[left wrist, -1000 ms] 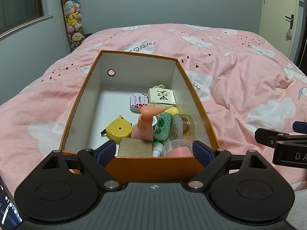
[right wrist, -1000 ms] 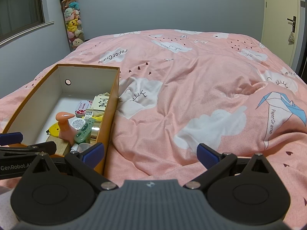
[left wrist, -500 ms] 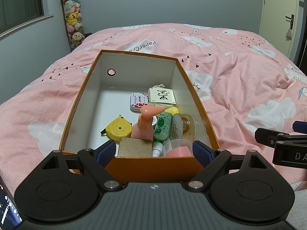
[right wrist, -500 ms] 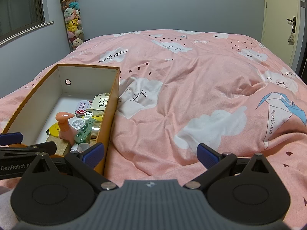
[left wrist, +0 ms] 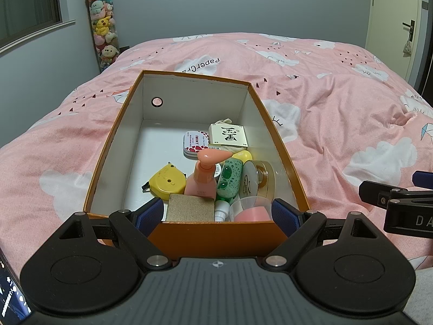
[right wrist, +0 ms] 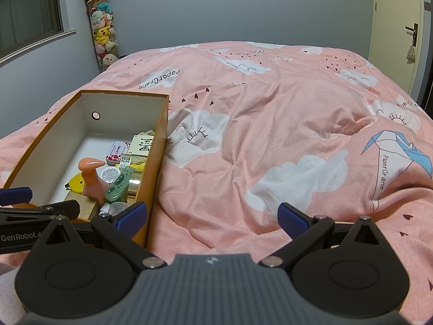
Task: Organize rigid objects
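Note:
An orange cardboard box (left wrist: 102, 159) with white inner walls sits on the pink bed; it also shows in the right wrist view (right wrist: 158, 146). Inside lie a yellow tape measure (left wrist: 167, 181), a pink pump bottle (left wrist: 204, 178), a green bottle (left wrist: 228, 177), a round compact (left wrist: 250, 182), a mint tin (left wrist: 195, 143), a cream card box (left wrist: 228, 135), a tan block (left wrist: 189, 208) and a clear cup (left wrist: 250, 211). My left gripper (left wrist: 217, 214) is open and empty at the box's near wall. My right gripper (right wrist: 212, 218) is open and empty over the duvet, right of the box.
The pink cloud-print duvet (right wrist: 284, 140) covers the whole bed. A clear tube of plush toys (left wrist: 104, 27) stands by the far left wall. A door (left wrist: 400, 24) is at the far right. A window (right wrist: 27, 8) is on the left.

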Demonstrator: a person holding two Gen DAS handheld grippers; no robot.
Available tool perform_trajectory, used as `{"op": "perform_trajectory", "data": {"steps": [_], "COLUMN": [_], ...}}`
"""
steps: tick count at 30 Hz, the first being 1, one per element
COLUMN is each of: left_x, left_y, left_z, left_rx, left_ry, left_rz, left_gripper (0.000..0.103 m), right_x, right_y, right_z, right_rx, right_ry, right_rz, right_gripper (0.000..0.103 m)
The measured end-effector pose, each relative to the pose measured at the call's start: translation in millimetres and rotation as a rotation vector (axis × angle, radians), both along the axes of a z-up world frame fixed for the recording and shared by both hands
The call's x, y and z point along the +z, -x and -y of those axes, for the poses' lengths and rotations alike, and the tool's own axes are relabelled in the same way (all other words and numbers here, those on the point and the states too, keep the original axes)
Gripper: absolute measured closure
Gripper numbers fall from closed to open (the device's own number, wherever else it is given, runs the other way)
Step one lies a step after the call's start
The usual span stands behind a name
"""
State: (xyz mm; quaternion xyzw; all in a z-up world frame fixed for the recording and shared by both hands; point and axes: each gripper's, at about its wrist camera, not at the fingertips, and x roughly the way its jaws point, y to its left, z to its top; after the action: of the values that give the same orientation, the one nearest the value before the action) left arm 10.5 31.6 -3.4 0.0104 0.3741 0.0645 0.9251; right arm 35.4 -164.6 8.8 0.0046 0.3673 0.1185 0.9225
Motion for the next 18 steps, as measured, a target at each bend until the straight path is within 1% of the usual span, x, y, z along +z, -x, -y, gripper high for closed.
{"op": "perform_trajectory", "data": {"steps": [18], "left_x": [-0.4], "left_y": [0.0], "left_z": [0.8], "left_rx": [0.000], "left_ry": [0.000], "left_rz": [0.000], "left_gripper": [0.000], "right_x": [-1.1], "right_y": [0.3], "right_z": [-0.6], "right_rx": [0.001], "right_ry": [0.000], "right_rz": [-0.002], "right_gripper": [0.003]}}
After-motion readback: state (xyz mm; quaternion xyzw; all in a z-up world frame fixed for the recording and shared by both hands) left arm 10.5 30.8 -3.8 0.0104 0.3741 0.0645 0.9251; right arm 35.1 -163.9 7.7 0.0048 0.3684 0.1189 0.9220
